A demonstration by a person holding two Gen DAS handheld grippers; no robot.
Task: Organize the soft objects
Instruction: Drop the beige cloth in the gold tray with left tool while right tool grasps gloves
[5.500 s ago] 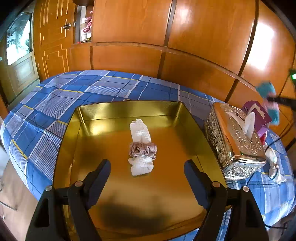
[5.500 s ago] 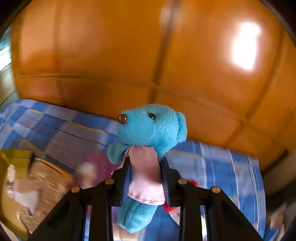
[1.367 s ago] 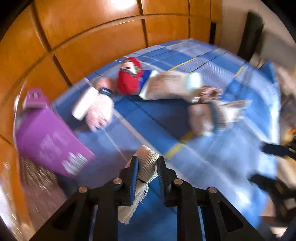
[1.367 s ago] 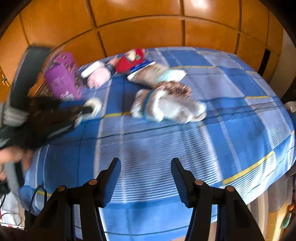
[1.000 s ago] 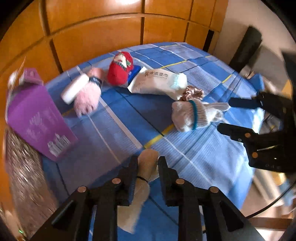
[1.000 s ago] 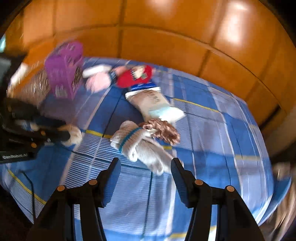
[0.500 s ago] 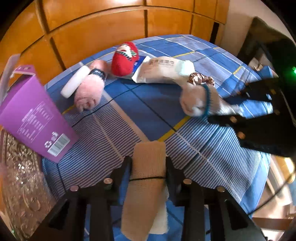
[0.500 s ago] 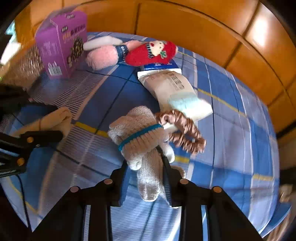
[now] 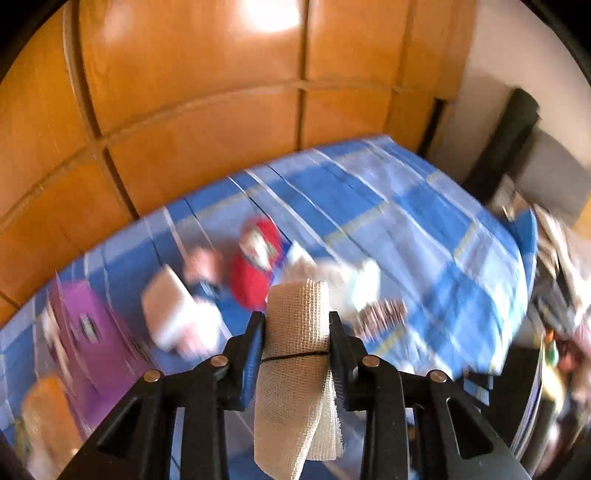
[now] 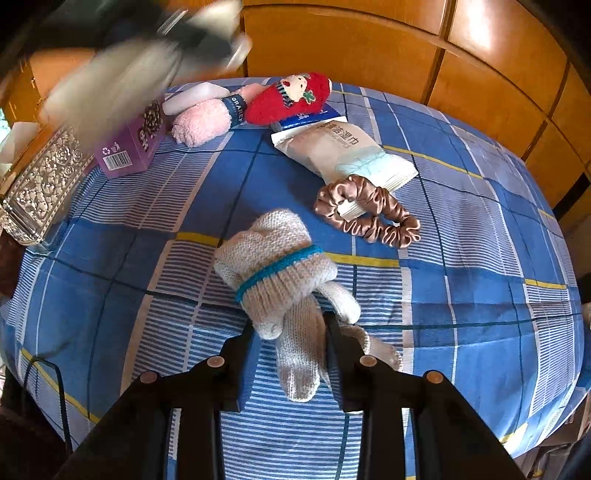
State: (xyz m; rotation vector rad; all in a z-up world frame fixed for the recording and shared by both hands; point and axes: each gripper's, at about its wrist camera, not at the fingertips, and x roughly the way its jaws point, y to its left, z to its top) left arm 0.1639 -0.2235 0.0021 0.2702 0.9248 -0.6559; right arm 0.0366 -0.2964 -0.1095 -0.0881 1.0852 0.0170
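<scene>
Near the tablecloth's [image 10: 110,206] front edge, right gripper [image 10: 290,325] clamps gloves [image 10: 280,273].

Orange-brown wood panelling [image 10: 369,40] is curving round behind my counter, split by dark grooves into large rectangles. Bright light is glaring off it in one patch [image 9: 273,11] high up. A blue-and-white checked cloth [image 10: 480,236] with thin yellow lines is covering the counter. At the panelling's right end a pale wall [image 9: 491,55] is showing, with a dark upright shape [image 9: 506,140], blurred, standing before it.

Left gripper [image 9: 295,334] clamps bandage roll [image 9: 297,354].
</scene>
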